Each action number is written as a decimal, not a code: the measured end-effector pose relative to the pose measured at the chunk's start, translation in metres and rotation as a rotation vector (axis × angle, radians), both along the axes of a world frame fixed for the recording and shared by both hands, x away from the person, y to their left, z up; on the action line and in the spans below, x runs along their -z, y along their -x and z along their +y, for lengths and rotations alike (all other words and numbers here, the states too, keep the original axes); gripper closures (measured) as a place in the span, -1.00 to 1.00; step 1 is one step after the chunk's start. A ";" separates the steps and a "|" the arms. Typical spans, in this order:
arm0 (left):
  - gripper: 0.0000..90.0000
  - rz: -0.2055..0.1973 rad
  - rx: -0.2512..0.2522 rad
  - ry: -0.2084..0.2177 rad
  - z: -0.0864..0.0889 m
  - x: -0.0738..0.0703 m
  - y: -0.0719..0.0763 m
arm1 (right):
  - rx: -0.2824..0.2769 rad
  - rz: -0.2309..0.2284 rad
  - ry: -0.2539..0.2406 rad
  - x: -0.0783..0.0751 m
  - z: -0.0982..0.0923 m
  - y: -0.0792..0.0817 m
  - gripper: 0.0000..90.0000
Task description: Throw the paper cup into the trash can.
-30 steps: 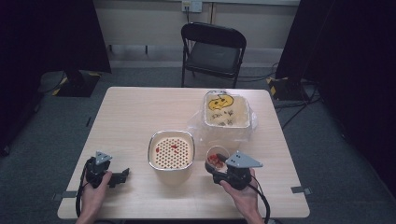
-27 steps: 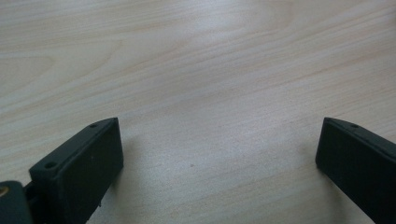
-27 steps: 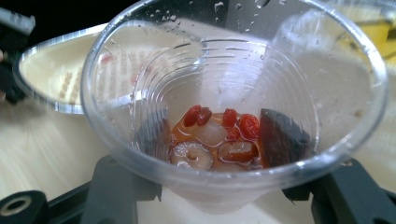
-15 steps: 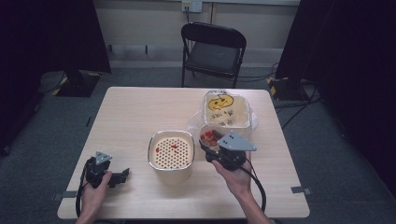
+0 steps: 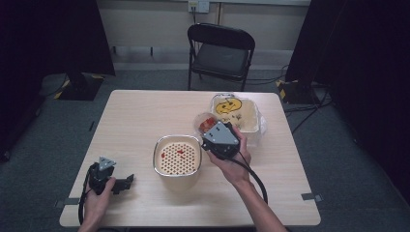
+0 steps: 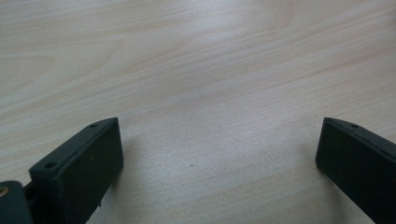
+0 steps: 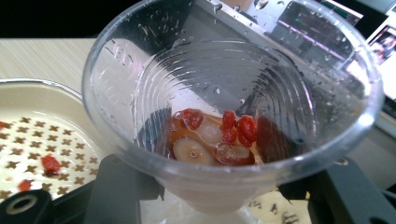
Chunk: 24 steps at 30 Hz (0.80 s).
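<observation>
The right gripper [image 5: 209,129], fingers clamped on the clear plastic cup [image 7: 233,116] of red berries, has lifted it from beside the cream perforated strainer bowl [image 5: 177,155], probably to pour there, while the left gripper [image 5: 118,183] rests apart-fingered on the wooden surface [image 5: 140,116].

A pale wooden bench [image 5: 145,121] carries the things. A perforated strainer bowl [image 5: 177,155] sits near its middle. A cream container [image 5: 237,116] rests toward the far right.
</observation>
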<state>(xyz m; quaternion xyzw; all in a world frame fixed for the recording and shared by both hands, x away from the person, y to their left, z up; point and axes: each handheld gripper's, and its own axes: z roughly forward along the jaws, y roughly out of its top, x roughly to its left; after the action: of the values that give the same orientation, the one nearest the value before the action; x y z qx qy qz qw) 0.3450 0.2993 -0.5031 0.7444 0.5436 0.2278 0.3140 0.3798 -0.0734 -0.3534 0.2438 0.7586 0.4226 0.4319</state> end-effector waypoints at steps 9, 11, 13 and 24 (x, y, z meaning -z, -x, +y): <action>-0.99 0.000 0.000 0.000 0.000 0.000 0.000 | 0.030 -0.080 0.175 0.006 0.012 -0.002 0.05; -0.99 0.000 0.000 0.000 0.000 0.000 0.000 | 0.030 -0.098 0.222 0.007 0.015 -0.002 0.05; -0.99 0.000 0.000 0.000 0.000 0.000 0.000 | 0.034 -0.117 0.254 0.006 0.019 -0.001 0.06; -0.99 0.000 0.000 0.000 0.000 0.000 0.000 | 0.033 -0.237 0.554 0.011 0.041 -0.001 0.08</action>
<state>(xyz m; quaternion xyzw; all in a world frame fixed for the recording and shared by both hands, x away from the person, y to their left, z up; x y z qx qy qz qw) 0.3449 0.2993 -0.5031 0.7444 0.5435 0.2277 0.3139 0.3812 -0.0327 -0.3645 0.0780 0.7852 0.2179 0.5744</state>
